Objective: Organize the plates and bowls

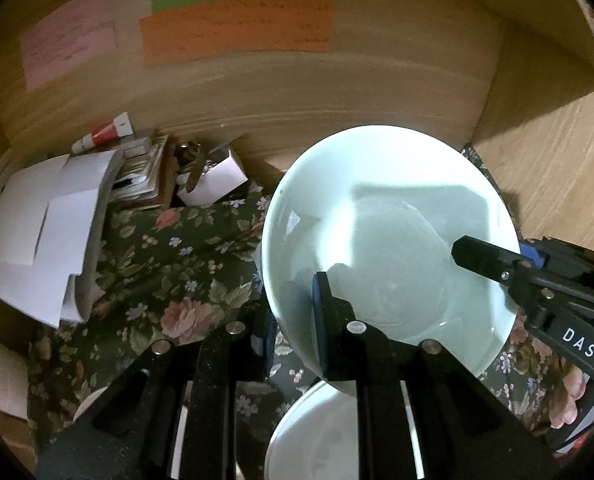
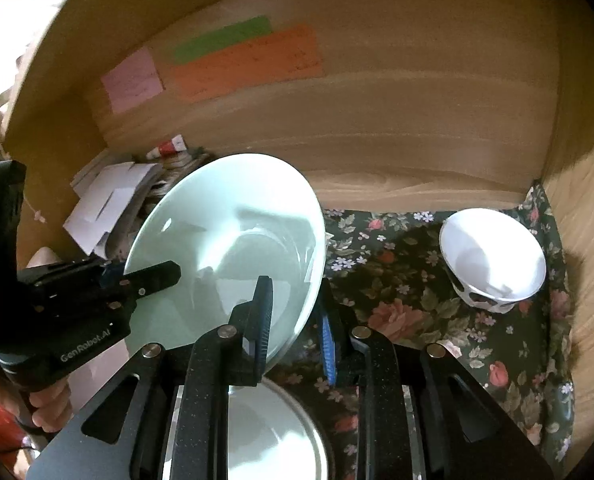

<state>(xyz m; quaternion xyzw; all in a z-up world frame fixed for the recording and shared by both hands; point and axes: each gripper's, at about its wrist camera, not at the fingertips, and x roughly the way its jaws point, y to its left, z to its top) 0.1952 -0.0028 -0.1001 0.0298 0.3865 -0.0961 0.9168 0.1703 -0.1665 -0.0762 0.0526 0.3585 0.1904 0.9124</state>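
1. Wooden cabinet (image 1: 337, 92): back wall carries pink, green and orange paper notes (image 1: 233, 28); floor covered by a dark floral cloth (image 1: 169, 264).
2. Pale green plate (image 1: 377, 240): held tilted above the cloth, rim pinched from both sides.
3. Left gripper (image 1: 293, 320): jaws narrow, clamped on the plate's near rim, one finger inside, one outside.
4. Right gripper (image 2: 297, 320): spans the plate's opposite rim; jaws look closed on it, outer-finger contact hard to confirm.
5. White plate (image 2: 269, 432): flat on the cloth, below the held plate.
6. White bowl (image 2: 493, 256): on the cloth at right, well apart, tipped.
7. Papers (image 1: 45, 232): piled in the left corner.
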